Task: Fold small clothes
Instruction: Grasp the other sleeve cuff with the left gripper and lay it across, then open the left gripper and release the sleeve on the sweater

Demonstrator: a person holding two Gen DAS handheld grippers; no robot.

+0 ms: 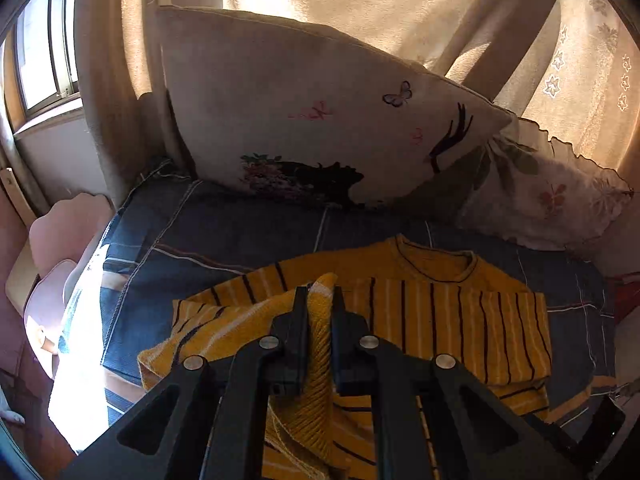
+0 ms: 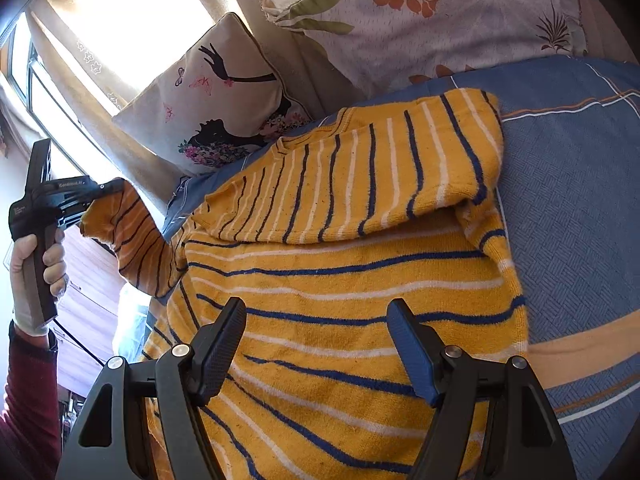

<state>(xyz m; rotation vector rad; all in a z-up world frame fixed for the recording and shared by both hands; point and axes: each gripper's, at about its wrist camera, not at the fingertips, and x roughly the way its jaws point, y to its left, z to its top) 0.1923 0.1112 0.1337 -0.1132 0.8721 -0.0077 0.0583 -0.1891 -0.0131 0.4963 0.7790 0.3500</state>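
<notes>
Sunlit curtains and two propped pillows, a butterfly-print cushion and a leaf-print pillow, backed the bed, whose blue checked bedspread carried the job. On it lay the yellow striped sweater, its body flat and one sleeve already folded across the chest, the neckline toward the pillows.

My left gripper was clamped narrow on the cuff of the other sleeve, holding it lifted clear of the bed out past the sweater's left side; the right wrist view showed that gripper with the sleeve hanging taut from it. My right gripper hovered wide apart just above the lower body of the sweater, holding nothing.

I judged the next fold, carrying that sleeve across the chest, to be the risky part. The knit was thick and stretchy, and with nothing pinning the body, a pull on the cuff could drag the whole garment sideways toward the bed's edge or disturb the sleeve already folded. The cuff was pinched near its tip, so it could also slip free mid-swing
</notes>
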